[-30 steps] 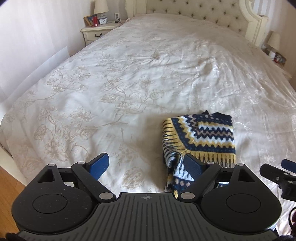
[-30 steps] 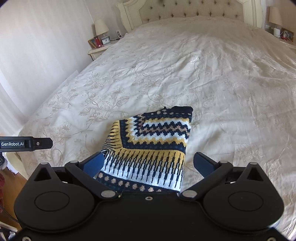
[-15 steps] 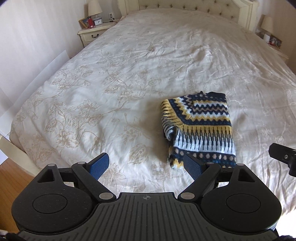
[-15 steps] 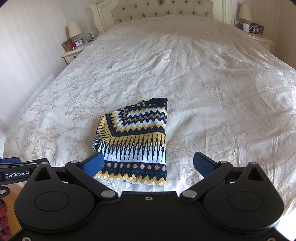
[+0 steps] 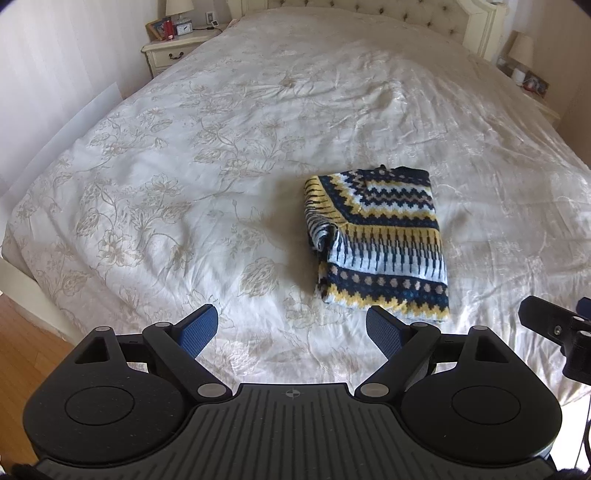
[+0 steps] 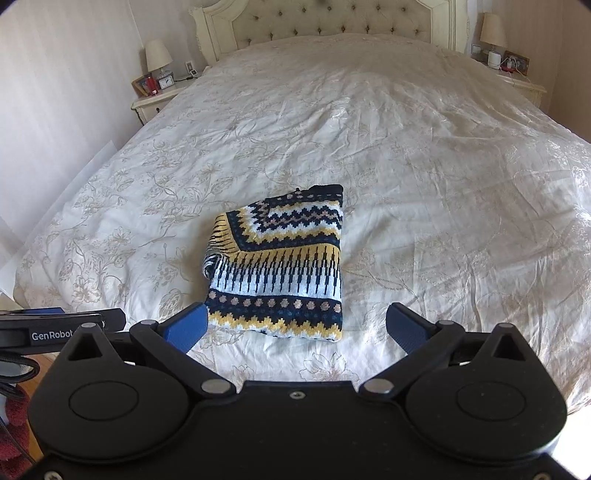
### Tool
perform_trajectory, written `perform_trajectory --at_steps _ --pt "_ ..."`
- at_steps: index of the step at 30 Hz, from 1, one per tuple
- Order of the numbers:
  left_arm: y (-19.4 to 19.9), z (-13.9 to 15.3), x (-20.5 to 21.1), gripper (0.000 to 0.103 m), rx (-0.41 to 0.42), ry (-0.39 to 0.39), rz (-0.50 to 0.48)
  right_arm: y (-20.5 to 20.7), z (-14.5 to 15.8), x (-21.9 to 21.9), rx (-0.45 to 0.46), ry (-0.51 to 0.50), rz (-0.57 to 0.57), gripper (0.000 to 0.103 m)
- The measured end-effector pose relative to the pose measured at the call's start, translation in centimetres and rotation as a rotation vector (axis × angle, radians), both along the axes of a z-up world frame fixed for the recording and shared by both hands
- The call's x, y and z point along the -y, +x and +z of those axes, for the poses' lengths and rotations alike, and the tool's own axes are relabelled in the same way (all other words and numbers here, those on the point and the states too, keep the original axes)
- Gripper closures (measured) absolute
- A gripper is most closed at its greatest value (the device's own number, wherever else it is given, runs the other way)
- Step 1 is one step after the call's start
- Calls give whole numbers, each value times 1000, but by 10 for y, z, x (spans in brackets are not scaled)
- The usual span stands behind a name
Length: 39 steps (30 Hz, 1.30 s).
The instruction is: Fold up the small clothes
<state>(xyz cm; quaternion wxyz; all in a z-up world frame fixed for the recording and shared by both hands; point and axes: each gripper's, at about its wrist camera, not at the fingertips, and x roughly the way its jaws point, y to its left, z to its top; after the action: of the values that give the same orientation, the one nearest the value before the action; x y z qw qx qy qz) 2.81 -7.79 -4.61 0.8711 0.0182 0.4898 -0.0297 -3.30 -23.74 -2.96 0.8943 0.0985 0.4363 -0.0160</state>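
knitted sweater, folded into a rough rectangle, lies on the floral bedspread near the foot of the bed, patterned in navy, yellow and white zigzags and bars. in the left wrist view it sits ahead and to the right of the left gripper, its near hem just beyond the right fingertip, not touching. the left gripper's blue-padded fingers stand wide apart with only bedspread between them; it holds nothing and tilts steeply down at the bed. in the right wrist view the sweater lies straight ahead of the right gripper, its near hem between the two spread fingers but a little beyond the tips. this gripper too is wide open, empty, angled down. each gripper shows at the edge of the other's view, side by side. farther off, a nightstand with a lamp stands left of the tufted headboard.
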Motion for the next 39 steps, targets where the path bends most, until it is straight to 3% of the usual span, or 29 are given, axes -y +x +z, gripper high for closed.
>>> perform_trajectory --at_steps 39 --pt "7 -11 1 15 -63 10 -7 9 -3 -3 -24 30 -13 1"
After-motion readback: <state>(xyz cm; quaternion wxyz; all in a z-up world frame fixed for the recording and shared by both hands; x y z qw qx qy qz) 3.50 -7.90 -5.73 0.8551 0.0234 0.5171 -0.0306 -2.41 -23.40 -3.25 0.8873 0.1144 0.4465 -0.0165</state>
